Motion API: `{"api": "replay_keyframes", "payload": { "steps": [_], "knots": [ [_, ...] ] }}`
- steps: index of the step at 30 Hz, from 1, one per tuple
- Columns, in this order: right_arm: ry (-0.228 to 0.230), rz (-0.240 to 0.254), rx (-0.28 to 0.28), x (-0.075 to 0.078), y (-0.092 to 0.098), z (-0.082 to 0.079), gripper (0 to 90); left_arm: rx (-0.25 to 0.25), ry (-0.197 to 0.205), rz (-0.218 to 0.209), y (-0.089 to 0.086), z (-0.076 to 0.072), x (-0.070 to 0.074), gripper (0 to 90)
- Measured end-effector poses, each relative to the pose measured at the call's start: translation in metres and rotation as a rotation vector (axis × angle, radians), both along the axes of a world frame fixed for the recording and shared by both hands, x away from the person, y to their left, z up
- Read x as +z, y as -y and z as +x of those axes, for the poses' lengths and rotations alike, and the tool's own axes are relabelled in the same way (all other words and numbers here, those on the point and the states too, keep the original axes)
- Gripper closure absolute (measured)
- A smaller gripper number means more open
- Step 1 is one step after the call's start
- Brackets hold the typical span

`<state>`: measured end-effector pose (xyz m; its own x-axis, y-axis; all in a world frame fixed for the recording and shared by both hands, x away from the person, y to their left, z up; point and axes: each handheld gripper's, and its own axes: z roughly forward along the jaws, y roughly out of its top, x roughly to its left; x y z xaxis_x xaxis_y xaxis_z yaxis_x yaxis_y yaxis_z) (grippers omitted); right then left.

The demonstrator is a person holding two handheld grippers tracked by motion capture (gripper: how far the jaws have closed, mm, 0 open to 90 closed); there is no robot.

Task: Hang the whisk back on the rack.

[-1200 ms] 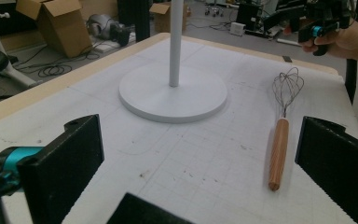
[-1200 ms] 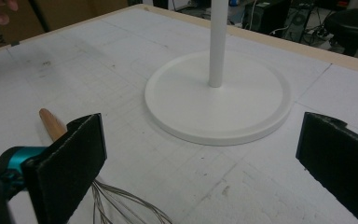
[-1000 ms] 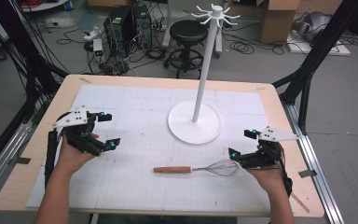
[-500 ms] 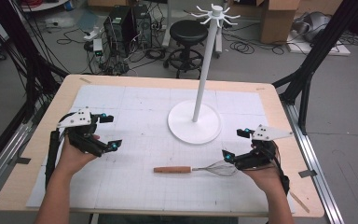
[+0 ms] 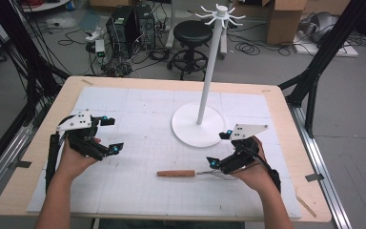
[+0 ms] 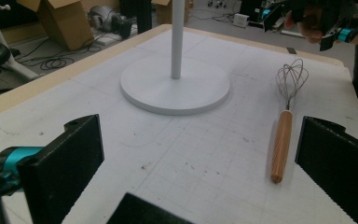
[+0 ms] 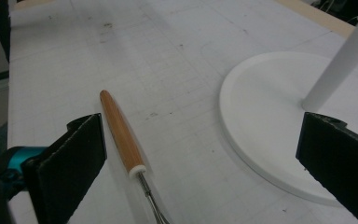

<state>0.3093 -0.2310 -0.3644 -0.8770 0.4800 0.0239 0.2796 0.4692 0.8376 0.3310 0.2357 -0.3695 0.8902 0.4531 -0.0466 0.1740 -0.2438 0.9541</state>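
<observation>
So the right tongs are hanging just over the wire end of the wooden-handled metal whisk, jaws spread wide, nothing in them yet. The whisk is lying flat on the white gridded mat on the table, with its handle stretching away toward the left tongs. Those are spread wide too, empty, parked well apart from the whisk on the other side of the mat.

If the plan is picking the whisk up, I'd guess the best bet is to drop the right tongs straight down so the jaws straddle the spot where the wood meets the wire, then close across the handle, not the springy loops. The loops would probably flex and let it swing. Keeping the jaws level with the mat should stop the handle rolling off sideways.

Views differ quite a bit. The right gripper view has the handle and its pale ferrule sitting between the jaws, nearer the left one, with the round white base of the hanging stand off by the other jaw. The left gripper view gives you the whole whisk including the balloon loops. The high view adds the pronged top of the stand.
</observation>
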Motion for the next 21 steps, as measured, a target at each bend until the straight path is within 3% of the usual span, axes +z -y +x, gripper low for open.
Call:
{"api": "replay_keyframes", "payload": {
  "steps": [7,9,11,12,15,21],
  "knots": [
    [-0.023,-0.087,0.061,0.001,-0.025,0.005,5.1,-0.002,0.001,-0.001,0.0,0.0,0.0,1.6],
    [-0.035,-0.139,0.089,-0.001,-0.034,0.006,9.1,-0.003,-0.002,-0.001,0.0,0.001,0.0,1.6],
    [-0.034,-0.156,0.1,-0.002,-0.037,0.006,13.5,-0.001,-0.001,0.0,0.0,0.001,0.0,1.6],
    [-0.038,-0.192,0.115,-0.003,-0.042,0.006,15.3,0.001,-0.001,-0.001,0.0,0.001,0.0,1.6],
    [-0.046,-0.214,0.127,-0.005,-0.048,0.006,15.9,-0.001,0.001,0.002,0.0,0.001,0.0,1.6],
    [-0.071,-0.312,0.165,-0.013,-0.063,0.007,21.6,-0.001,0.0,-0.003,0.0,0.001,0.0,1.6]
  ]
}}
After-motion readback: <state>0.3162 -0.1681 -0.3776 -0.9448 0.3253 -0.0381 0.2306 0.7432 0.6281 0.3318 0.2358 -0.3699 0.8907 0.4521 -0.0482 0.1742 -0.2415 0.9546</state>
